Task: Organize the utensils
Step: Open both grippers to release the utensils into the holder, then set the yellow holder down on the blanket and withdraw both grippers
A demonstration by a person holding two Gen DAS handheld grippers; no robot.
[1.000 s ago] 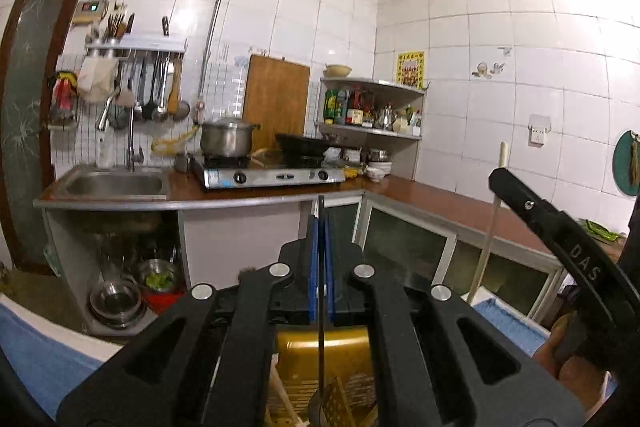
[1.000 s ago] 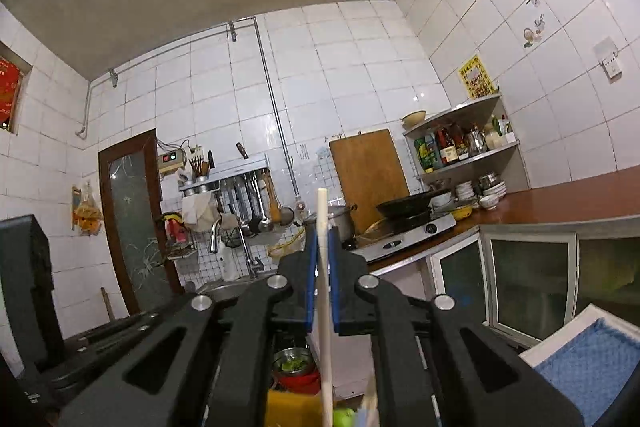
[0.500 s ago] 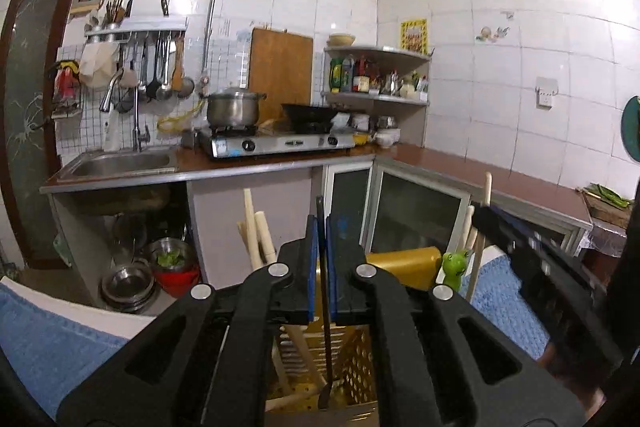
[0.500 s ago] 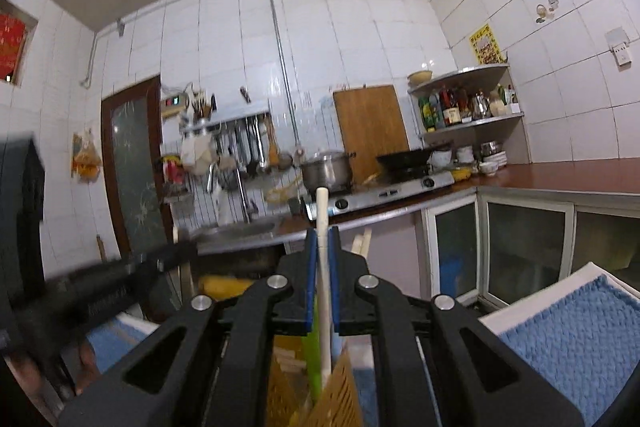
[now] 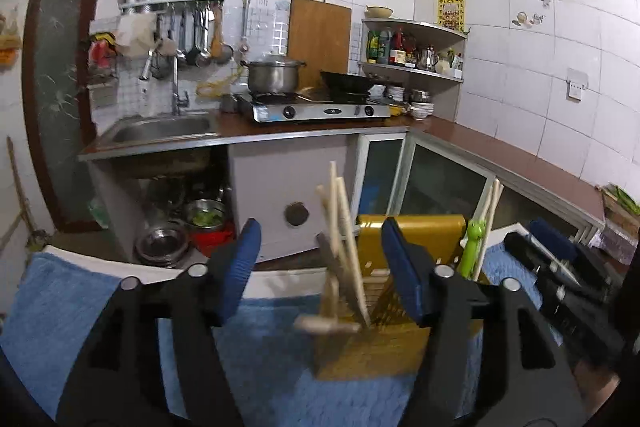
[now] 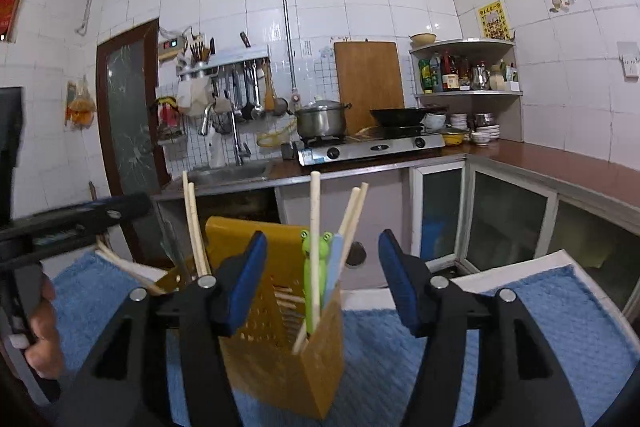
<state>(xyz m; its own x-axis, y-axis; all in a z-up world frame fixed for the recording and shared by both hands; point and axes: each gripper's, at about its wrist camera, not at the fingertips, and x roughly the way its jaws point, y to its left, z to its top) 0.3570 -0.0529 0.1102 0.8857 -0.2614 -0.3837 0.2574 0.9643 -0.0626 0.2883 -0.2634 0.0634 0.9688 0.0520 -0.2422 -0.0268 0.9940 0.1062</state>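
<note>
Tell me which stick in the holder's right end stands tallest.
The single upright chopstick beside the green frog utensil. Its tip rises above the leaning pair to its right in the yellow holder.

We find utensil holder [image 6: 280,339] on towel [image 6: 460,359] | chopsticks [image 6: 315,251] in holder | stove [image 6: 372,147] on counter [image 6: 560,167] behind | sink [image 5: 160,129] left of stove.

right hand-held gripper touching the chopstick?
Apart. Right wrist view: right hand-held gripper is open, with clear gaps either side of the chopstick in the holder.
</note>
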